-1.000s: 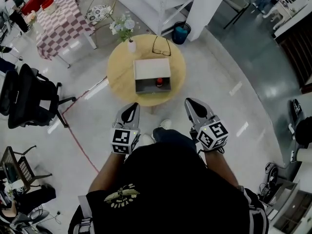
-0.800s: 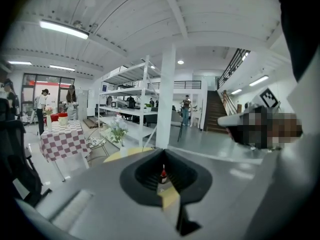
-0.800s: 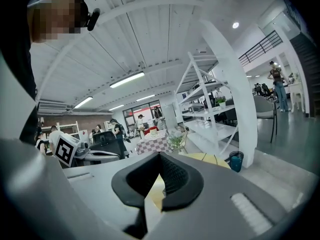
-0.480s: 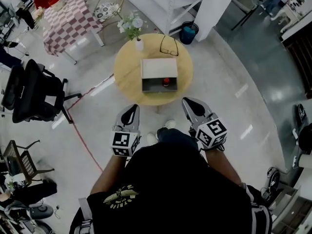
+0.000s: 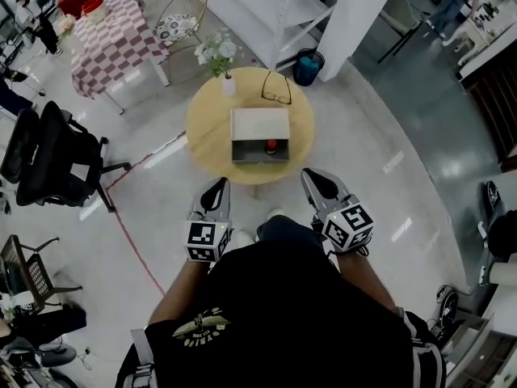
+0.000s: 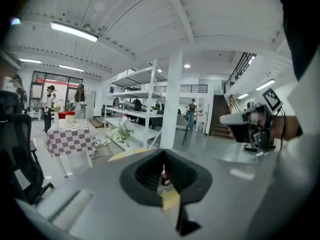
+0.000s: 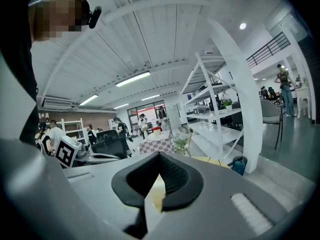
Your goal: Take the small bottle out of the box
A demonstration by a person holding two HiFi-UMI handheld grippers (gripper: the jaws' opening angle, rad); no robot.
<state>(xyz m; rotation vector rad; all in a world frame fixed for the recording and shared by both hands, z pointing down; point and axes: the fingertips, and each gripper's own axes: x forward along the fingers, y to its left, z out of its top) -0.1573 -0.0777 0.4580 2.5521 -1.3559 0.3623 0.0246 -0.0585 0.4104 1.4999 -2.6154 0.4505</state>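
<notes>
A small red-capped bottle (image 5: pixel 272 145) stands in the open grey box (image 5: pixel 279 157), whose white lid (image 5: pixel 260 122) is folded back, on a round yellow table (image 5: pixel 206 128). Both grippers hover at the table's near edge, short of the box. My left gripper (image 5: pixel 216 186) is shut and empty. In the left gripper view the bottle (image 6: pixel 163 177) shows far off past the shut left gripper (image 6: pixel 164 156). My right gripper (image 5: pixel 311 176) is shut and holds nothing. In the right gripper view, only the yellow tabletop (image 7: pixel 156 194) shows beyond the shut right gripper (image 7: pixel 160 158).
Eyeglasses (image 5: pixel 276 87) and a flower vase (image 5: pixel 220 59) sit at the table's far side. A black office chair (image 5: pixel 48 156) stands at left, a checked table (image 5: pixel 113 43) behind it. A blue bin (image 5: pixel 307 65) stands by a white pillar (image 5: pixel 355 14).
The head view has shifted a little and the table sits slightly closer to both gripper tips. Both jaws stay shut; the bottle has not moved.
</notes>
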